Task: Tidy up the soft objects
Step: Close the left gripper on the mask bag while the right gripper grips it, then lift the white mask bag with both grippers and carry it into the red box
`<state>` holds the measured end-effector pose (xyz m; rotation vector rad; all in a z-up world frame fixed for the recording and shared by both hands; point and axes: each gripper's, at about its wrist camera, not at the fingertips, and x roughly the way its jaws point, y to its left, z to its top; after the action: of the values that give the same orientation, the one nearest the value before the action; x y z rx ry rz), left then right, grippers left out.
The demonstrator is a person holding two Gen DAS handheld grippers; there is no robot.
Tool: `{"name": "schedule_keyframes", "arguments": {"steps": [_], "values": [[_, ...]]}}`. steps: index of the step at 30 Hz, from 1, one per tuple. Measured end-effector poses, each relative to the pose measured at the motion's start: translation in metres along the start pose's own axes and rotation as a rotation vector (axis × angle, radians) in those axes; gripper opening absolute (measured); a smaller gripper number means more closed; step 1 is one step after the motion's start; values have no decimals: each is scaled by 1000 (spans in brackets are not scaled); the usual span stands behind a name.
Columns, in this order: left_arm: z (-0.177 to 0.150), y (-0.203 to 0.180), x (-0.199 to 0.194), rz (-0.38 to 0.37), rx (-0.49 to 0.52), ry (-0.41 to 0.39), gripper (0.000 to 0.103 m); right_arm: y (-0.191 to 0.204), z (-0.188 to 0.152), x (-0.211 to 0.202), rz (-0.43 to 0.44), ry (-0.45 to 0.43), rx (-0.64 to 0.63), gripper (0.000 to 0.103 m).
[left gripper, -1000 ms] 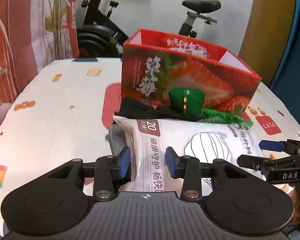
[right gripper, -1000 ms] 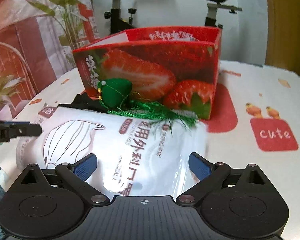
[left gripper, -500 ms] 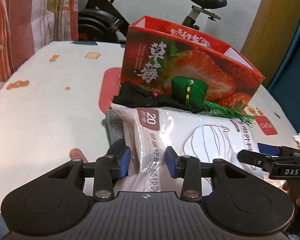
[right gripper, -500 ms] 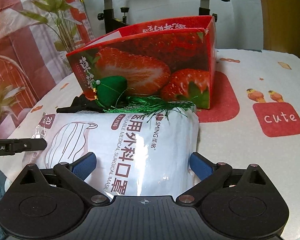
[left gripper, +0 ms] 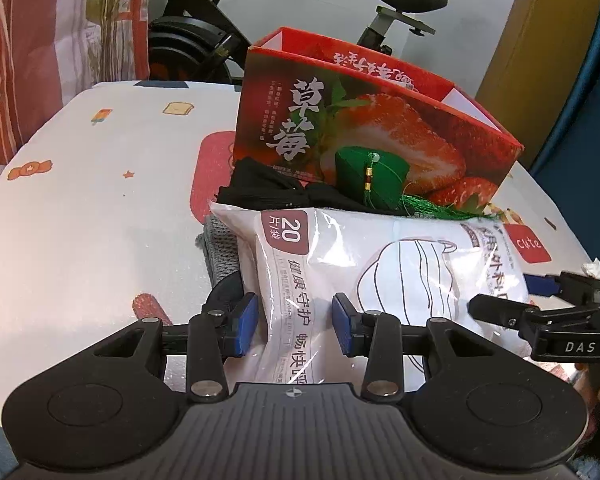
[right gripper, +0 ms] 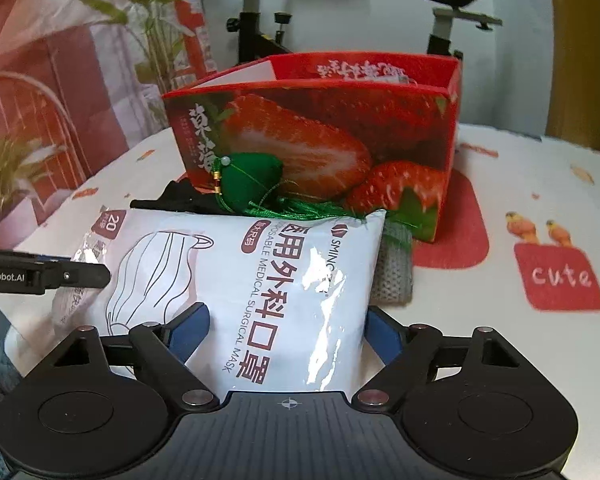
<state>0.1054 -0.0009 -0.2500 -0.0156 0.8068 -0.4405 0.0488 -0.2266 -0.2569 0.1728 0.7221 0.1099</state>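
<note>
While both hand-held grippers [left gripper: 293,330] [right gripper: 288,332] straddle it, mask pack [right gripper: 260,280] lies level.

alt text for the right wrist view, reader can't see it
The right gripper straddles a white surgical mask pack on a patterned table. Behind it, a green tasselled pouch leans on a strawberry-printed box.

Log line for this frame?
left tool: shut on mask pack | right tool: closing on mask pack | strawberry box: behind | phase: lifting
</note>
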Motion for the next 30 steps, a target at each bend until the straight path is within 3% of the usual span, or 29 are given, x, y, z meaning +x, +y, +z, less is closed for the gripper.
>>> {"name": "schedule_keyframes", "arguments": {"steps": [16, 30], "values": [[2, 3, -2, 0, -36, 2, 42, 25, 9, -10, -68, 17, -253, 66], [29, 13, -41, 12, -107, -149, 42, 47, 53, -21, -48, -69, -356, 58]]}}
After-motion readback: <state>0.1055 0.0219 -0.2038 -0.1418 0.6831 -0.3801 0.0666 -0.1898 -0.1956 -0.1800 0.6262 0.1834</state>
